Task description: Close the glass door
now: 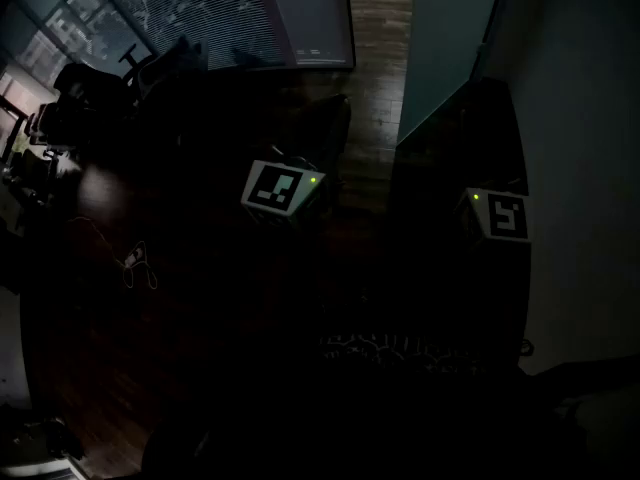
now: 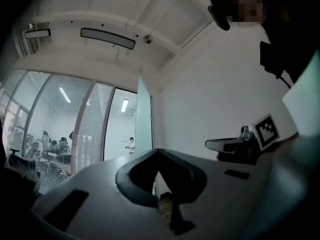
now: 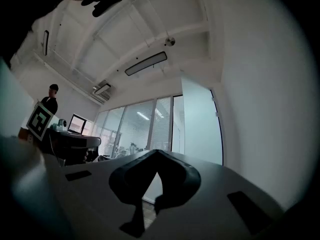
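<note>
The frosted glass door (image 1: 445,38) stands ahead at the top right of the dark head view, swung open beside a white wall. I see it nearly edge-on in the left gripper view, glass door (image 2: 143,119), and as a pale panel in the right gripper view, glass door (image 3: 200,126). My left gripper (image 2: 159,152) is shut with nothing in it; its marker cube (image 1: 280,193) shows in the middle. My right gripper (image 3: 158,152) is also shut and empty, with its cube (image 1: 497,216) to the right. Both grippers are well short of the door and touch nothing.
A glass partition with blinds (image 1: 200,13) runs along the back left, with office chairs (image 1: 150,68) before it. A wooden floor (image 1: 375,58) leads to the doorway. A white wall (image 1: 590,168) is on the right. A person (image 2: 131,145) stands far off beyond the doorway.
</note>
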### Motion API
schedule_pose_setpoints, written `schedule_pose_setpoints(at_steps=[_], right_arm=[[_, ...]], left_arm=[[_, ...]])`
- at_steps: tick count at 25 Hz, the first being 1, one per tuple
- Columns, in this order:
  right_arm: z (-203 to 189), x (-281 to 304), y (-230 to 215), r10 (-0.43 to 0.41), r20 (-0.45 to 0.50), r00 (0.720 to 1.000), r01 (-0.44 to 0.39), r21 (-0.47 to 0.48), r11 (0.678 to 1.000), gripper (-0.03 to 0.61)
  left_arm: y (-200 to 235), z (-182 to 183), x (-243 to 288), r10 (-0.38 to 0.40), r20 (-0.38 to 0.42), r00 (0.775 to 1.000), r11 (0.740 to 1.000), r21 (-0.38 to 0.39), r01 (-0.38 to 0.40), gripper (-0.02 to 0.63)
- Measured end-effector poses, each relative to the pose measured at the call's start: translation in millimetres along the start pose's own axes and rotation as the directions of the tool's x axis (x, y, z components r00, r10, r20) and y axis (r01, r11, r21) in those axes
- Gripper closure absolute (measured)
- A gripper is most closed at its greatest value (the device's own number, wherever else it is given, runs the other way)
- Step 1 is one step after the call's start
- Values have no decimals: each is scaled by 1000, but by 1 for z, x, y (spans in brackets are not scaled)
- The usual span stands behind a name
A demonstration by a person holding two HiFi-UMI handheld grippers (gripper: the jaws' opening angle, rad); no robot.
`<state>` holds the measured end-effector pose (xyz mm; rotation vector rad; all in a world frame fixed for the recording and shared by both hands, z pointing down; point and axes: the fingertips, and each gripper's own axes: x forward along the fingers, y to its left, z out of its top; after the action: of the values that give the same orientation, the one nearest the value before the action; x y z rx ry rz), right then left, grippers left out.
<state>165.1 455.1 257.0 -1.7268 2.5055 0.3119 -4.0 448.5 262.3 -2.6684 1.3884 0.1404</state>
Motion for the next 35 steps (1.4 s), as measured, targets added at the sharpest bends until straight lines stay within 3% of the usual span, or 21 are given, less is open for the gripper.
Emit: schedule_pose_setpoints(at_steps=[22, 30, 35], right_arm=[[-6, -1, -4, 2, 7, 1000, -2, 22, 1000, 575], [-9, 0, -3, -6, -1, 1000, 6, 77, 997, 575], [-12, 5, 1, -7, -4, 1000, 8, 82, 997, 574]], left_arm=[[8, -1, -10, 22, 16, 1000, 1000, -5, -22, 612], [11, 0, -14, -20, 59, 998, 998, -57, 23, 612], [12, 1, -14, -66, 82, 994, 997, -25, 69, 612]])
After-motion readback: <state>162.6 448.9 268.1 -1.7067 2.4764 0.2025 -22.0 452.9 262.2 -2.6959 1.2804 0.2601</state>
